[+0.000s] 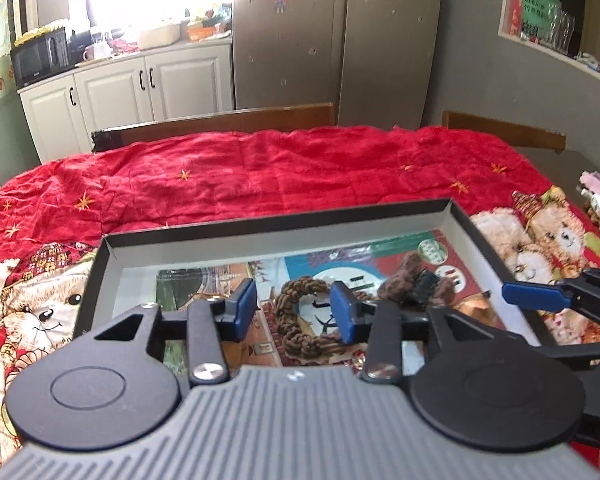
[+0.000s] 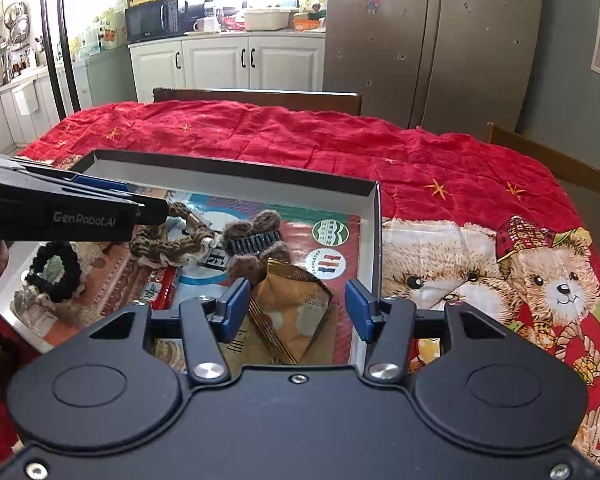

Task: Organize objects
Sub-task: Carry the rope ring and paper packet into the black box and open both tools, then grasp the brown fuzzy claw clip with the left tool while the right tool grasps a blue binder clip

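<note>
- Right wrist view: the right gripper (image 2: 298,306) hangs low over the near right corner of the shallow black cardboard box with white inner walls (image 2: 374,216), its blue fingers (image 2: 236,306) spread wide and holding nothing, with the crinkled tan foil snack packet (image 2: 292,308) lying in the box between them
- The step in hand looks like the filling of the box; the packet seems already placed, though I cannot tell whether the fingers touch it
- Deeper in the box than the packet lie a fuzzy brown hair claw clip with a black comb (image 2: 256,240), a braided brown and cream rope scrunchie (image 2: 172,236) and, toward the box's left end, a black ruffled scrunchie (image 2: 54,268)
- The left gripper (image 1: 296,310) hovers over the middle of the box, fingers (image 1: 342,306) spread to either side of the braided scrunchie (image 1: 296,320), gripping nothing
- Next move, as I judge it: lift both grippers straight up out of the box without snagging its wall, then seek anything left outside
- The box rests on a bench under a red quilted cloth printed with teddy bears (image 2: 480,280); beyond the box stand wooden chair backs, white kitchen cabinets (image 2: 220,60), a black microwave and a steel refrigerator (image 2: 420,40)
</note>
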Motion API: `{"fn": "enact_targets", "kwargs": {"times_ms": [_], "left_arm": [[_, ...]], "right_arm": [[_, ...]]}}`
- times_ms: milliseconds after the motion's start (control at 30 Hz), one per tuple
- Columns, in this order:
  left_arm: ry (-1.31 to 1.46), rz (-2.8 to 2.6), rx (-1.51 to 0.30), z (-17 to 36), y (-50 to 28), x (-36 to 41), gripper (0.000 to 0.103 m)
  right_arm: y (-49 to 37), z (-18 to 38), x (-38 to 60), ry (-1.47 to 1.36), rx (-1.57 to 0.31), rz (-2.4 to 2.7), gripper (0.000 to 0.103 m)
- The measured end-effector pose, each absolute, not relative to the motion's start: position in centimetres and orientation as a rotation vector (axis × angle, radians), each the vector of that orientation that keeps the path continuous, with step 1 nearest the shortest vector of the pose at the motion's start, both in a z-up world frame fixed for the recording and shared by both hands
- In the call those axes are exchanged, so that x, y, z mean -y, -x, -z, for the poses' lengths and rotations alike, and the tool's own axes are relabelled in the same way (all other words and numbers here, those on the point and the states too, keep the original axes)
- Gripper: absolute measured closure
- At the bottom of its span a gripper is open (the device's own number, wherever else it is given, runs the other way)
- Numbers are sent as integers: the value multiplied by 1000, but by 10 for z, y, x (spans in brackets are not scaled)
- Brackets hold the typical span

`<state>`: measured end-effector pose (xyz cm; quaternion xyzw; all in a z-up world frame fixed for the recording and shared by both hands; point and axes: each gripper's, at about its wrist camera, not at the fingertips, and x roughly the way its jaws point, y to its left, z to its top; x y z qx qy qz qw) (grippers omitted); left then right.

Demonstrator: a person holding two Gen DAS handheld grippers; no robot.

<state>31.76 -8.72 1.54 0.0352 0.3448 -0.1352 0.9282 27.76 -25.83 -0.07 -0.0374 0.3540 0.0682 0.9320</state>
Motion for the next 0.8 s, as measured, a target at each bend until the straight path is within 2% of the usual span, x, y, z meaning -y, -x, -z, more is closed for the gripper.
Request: {"fn": "enact_targets", "kwargs": {"times_ms": [167,700,800], "left_arm": [[-72,290,-657,-31,-300,82,38],[-62,266,-585,-55,-227,27,35],[-84,265,-579,-55,-211,20,32]], "right_arm": [[-263,-11,254,91,-700,-147,52],[-178,-35,230,124,-698,-264,53],[-162,-36,225,127,-698,-284,53]]}}
